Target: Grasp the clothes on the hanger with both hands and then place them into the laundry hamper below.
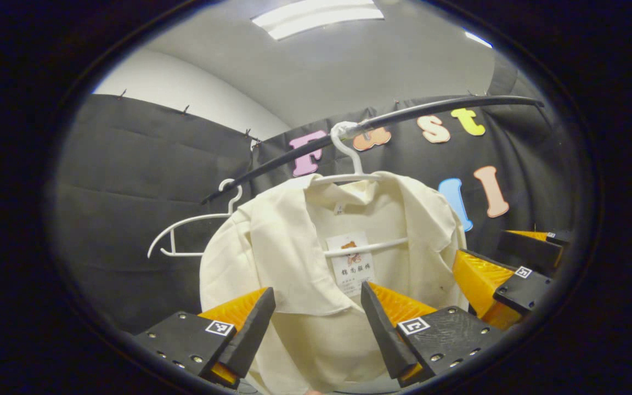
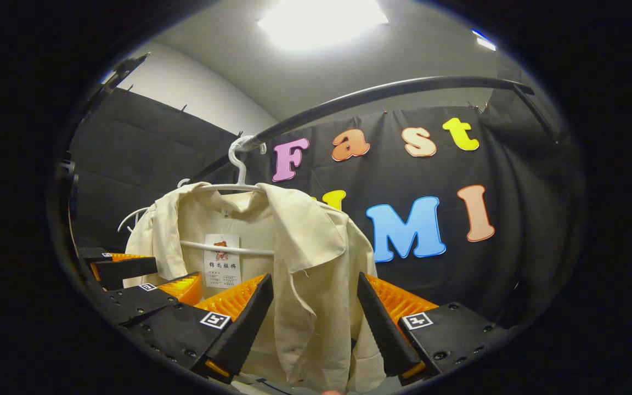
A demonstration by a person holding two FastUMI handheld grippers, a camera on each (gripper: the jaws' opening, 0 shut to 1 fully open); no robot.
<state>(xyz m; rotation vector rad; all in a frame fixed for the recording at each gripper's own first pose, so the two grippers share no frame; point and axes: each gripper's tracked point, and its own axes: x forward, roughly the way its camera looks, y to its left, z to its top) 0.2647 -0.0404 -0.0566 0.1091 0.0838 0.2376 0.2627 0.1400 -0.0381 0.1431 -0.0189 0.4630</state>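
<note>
Since the cream cloth shirt (image 1: 316,258) hangs on a white plastic hanger (image 1: 349,164) from the black curved rail (image 1: 404,112), both grippers come at it spread wide. The left gripper (image 1: 316,323) frames the collar area and the right gripper (image 2: 313,318) frames the front edge. Neither looks to be touching fabric yet, so I'd guess nothing's grabbed. A spare white hanger (image 1: 190,236) hangs beside it.

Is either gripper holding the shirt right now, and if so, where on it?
Nothing is held. Left gripper and right gripper are open before the shirt, which hangs on its hanger.
</note>
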